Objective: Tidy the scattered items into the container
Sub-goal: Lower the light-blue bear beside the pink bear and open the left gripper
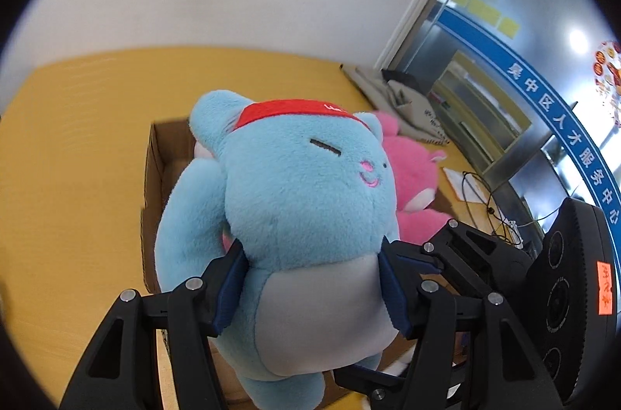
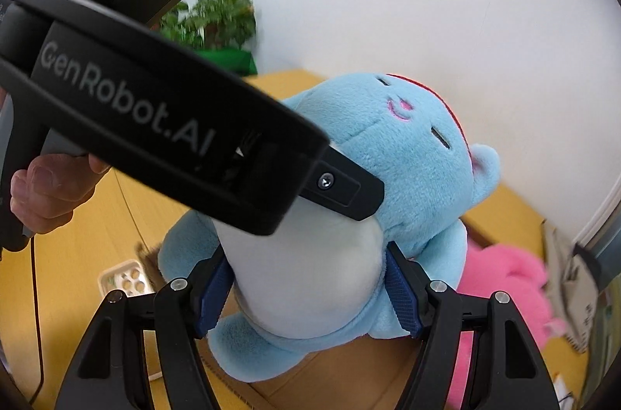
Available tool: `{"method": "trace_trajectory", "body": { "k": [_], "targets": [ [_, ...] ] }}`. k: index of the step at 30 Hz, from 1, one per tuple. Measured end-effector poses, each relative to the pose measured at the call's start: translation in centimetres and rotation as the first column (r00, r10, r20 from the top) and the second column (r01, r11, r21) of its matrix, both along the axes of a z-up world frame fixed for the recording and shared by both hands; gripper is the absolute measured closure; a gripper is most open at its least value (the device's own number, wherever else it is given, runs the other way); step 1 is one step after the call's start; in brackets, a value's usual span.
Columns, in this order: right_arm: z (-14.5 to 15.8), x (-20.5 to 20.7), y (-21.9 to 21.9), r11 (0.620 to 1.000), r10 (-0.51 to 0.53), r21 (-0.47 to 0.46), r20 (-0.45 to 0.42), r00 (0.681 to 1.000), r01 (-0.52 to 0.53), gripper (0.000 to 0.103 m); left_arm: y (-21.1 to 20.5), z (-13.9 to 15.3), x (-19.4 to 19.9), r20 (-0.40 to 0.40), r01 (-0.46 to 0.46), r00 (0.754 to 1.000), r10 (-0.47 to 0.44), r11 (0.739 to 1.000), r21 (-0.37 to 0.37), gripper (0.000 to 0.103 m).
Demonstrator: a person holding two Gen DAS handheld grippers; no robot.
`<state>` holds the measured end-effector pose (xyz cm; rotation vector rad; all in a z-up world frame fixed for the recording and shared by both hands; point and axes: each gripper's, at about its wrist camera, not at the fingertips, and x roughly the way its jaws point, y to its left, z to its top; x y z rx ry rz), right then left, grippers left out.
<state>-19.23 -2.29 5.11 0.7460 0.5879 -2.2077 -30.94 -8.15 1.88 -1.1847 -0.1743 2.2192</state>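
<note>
The yellow wooden table (image 1: 70,146) stretches out beyond both grippers, and on it, directly below and ahead of the left gripper (image 1: 310,288), sits the open cardboard box (image 1: 155,154) that serves as the container. Its floor, where it shows past the toy, looks mostly bare, so the tidying appears to be at an early or middle stage.

The blue plush cat (image 1: 295,192) with a red headband is lifted above the box, upright and filling the space between both sets of fingers. The left gripper has its blue pads pressed into the toy's sides at the belly; the right gripper (image 2: 306,293) is likewise closed to the width of the lower body, pads dented into the fur. Both hold it together, so this item seems about to be lowered in, not yet released.

The pink plush toy (image 1: 415,177) lies to the right of the left gripper, behind the blue one; whether it is inside the box or on the table beside it cannot be told. If outside, it remains to be packed.

Smaller things lie farther out: a notebook (image 1: 419,115), thin cables (image 1: 485,200), and a small tray (image 2: 124,280) left of the right gripper.
</note>
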Motion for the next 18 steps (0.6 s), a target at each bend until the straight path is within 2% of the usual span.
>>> {"method": "trace_trajectory", "body": {
  "k": [4, 9, 13, 18],
  "targets": [
    [-4.3, -1.5, -1.5, 0.998, 0.0, 0.068, 0.135, 0.991, -0.009, 0.027, -0.9, -4.4, -0.8, 0.096, -0.012, 0.995, 0.012, 1.0, 0.0, 0.042],
    [-7.2, -1.3, -2.7, 0.992, 0.007, 0.121, 0.235, 0.972, -0.036, 0.027, -2.1, -6.0, 0.1, 0.118, -0.037, 0.992, 0.036, 0.999, 0.001, 0.041],
    [-7.9, -0.6, -3.3, 0.985, 0.019, 0.159, 0.246, 0.969, -0.06, 0.026, -3.2, -7.1, 0.1, 0.156, -0.06, 0.986, 0.054, 0.998, 0.031, 0.038],
    [-8.7, 0.6, -2.7, 0.981, 0.014, 0.186, 0.234, 0.972, -0.059, 0.02, -3.1, -7.1, 0.4, 0.149, -0.081, 0.986, 0.073, 0.995, 0.051, 0.028]
  ]
}}
